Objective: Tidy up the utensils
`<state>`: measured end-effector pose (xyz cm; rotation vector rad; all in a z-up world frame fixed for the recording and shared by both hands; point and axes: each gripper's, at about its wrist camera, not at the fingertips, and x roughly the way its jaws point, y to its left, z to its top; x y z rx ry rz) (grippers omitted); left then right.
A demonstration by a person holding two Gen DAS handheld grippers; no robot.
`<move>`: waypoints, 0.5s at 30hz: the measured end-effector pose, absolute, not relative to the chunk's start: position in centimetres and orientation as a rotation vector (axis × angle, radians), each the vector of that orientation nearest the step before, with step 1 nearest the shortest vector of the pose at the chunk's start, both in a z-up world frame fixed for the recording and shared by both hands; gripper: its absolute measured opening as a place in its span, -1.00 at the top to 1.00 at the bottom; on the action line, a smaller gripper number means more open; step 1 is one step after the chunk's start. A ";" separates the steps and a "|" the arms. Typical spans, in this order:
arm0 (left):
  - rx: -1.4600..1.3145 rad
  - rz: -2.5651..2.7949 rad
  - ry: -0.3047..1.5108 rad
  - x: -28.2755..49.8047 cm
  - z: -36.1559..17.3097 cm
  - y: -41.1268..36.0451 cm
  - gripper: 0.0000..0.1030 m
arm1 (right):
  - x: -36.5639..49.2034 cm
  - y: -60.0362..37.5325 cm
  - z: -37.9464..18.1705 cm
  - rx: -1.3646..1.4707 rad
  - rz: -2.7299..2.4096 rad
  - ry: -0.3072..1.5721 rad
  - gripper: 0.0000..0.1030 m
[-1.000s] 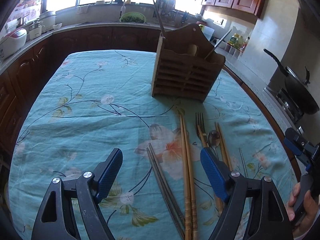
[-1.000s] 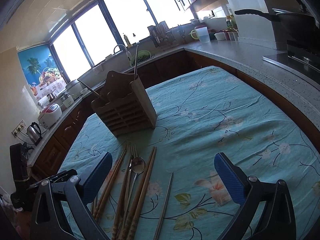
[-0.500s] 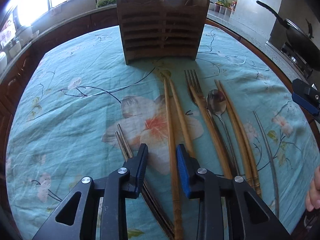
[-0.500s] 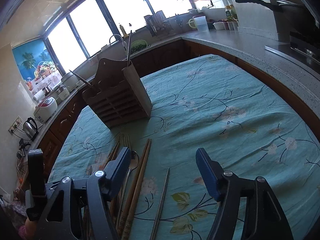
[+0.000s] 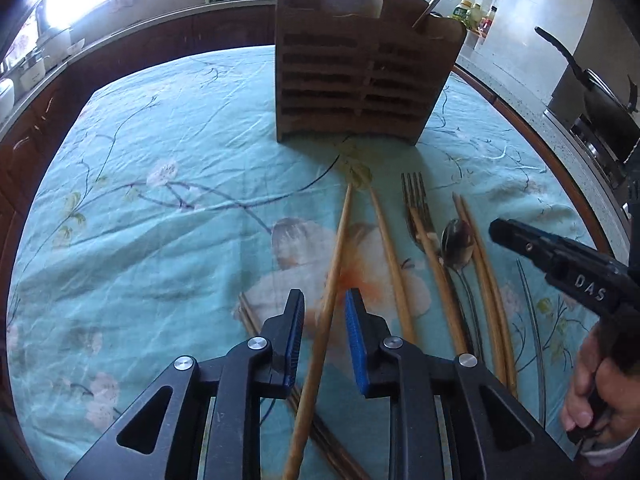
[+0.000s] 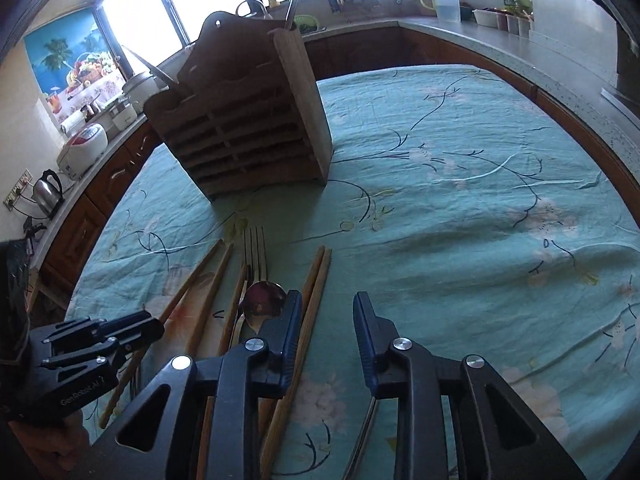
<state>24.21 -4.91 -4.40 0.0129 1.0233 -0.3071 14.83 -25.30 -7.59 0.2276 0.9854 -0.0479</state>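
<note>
Left tongs [image 5: 325, 336]: jaws narrowed but not pressed together, a wooden chopstick [image 5: 328, 280] running up between the blue pads; whether the pads touch it, I cannot tell. The stick looks blurred and tilted off its mate.
Second chopstick [image 5: 390, 256]: lies on the cloth just right of the left tongs, apart from the first.
Dark chopsticks [image 5: 250, 316]: a pair passing under the left tongs, seen only in the left wrist view.
Fork [image 5: 418, 208]: right of the left tongs, tines pointing toward the wooden holder [image 5: 360, 68].
Spoon [image 5: 458, 242]: beside the fork; in the right wrist view its bowl [image 6: 264, 302] sits just left of the right tongs.
Right tongs [image 6: 327, 328]: partly spread, nothing between the pads; a wooden pair [image 6: 312, 296] lies under the left pad.
Metal chopstick [image 6: 366, 428]: shows below the right pad in the right wrist view.
Holder: stands ahead of both tongs on the bench [image 6: 460, 200]; the right wrist view shows its side wall, the left wrist view only its slatted front.
Cross views: each camera catches the other tool, left tool [image 6: 84, 352], right tool [image 5: 560, 264].
</note>
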 end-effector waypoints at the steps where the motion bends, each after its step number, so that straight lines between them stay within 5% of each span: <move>1: 0.023 -0.316 1.024 25.0 -4.5 -5.2 0.60 | 15.3 -25.2 -8.1 0.222 -0.051 1.003 0.55; 11: 0.156 -0.363 1.011 30.7 -6.2 -8.8 0.60 | 17.8 -24.4 -8.7 0.091 -0.081 1.049 0.73; 15: 0.161 -0.369 0.989 30.8 -6.6 -9.0 0.81 | 18.0 -23.8 -9.0 0.048 -0.081 1.030 0.73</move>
